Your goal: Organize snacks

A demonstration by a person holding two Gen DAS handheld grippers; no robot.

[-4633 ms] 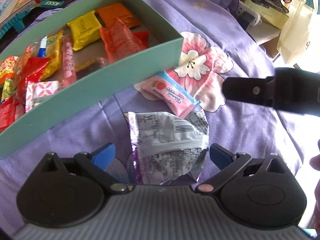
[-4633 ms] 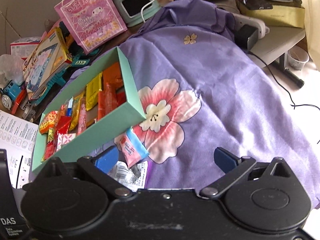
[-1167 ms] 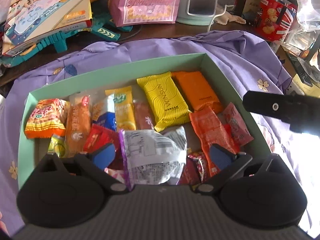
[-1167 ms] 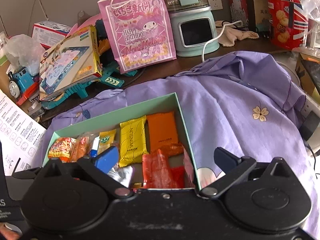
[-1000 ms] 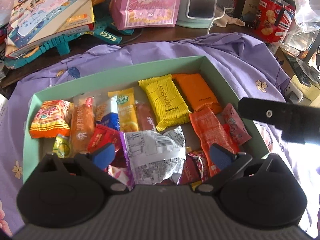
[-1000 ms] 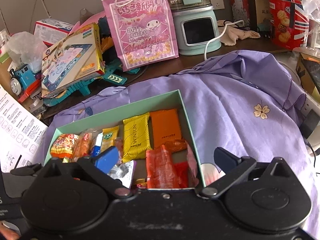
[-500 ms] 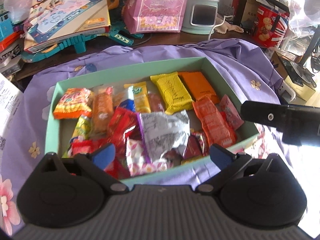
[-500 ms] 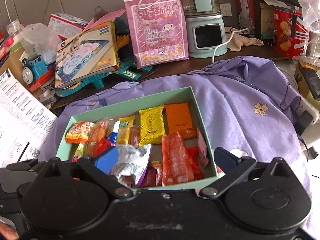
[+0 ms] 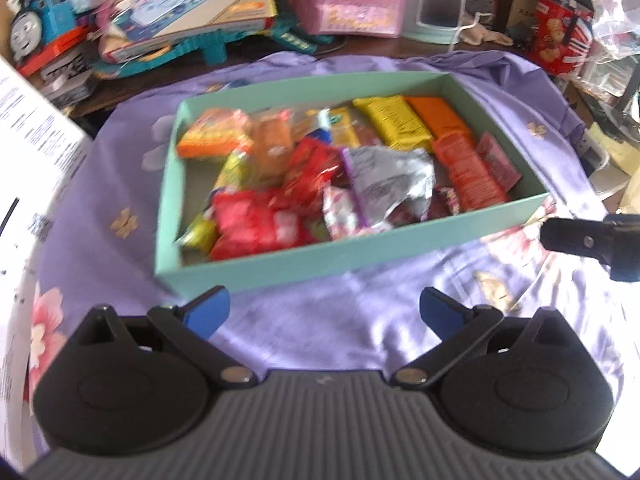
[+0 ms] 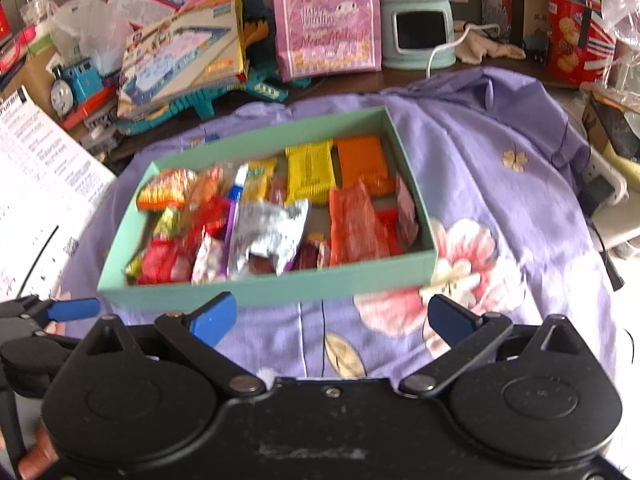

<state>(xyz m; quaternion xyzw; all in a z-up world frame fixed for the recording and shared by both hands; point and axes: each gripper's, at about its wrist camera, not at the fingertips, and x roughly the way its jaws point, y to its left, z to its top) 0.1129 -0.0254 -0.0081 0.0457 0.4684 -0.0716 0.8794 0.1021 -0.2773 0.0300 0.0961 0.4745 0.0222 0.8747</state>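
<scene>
A mint-green box (image 9: 320,258) full of snack packets sits on the purple flowered cloth (image 9: 328,332). A crumpled silver packet (image 9: 390,176) lies on top of the other snacks near the box's middle; in the right wrist view the silver packet (image 10: 270,236) is there too. My left gripper (image 9: 323,312) hangs open and empty in front of the box's near wall. My right gripper (image 10: 332,316) is likewise open and empty, just short of the box (image 10: 280,292). One finger of the right gripper (image 9: 580,238) shows at the box's right corner.
Behind the box stand a pink gift bag (image 10: 326,20), a mint appliance (image 10: 418,32) with a white cord, a boxed drawing board (image 10: 184,56), a blue toy train (image 10: 74,80) and a red biscuit tin (image 10: 576,40). A white printed sheet (image 10: 40,200) lies at the left.
The left gripper carried the silver packet from the cloth over the box, let it go among the snacks, and drew back. Both grippers now sit farther from the box.
</scene>
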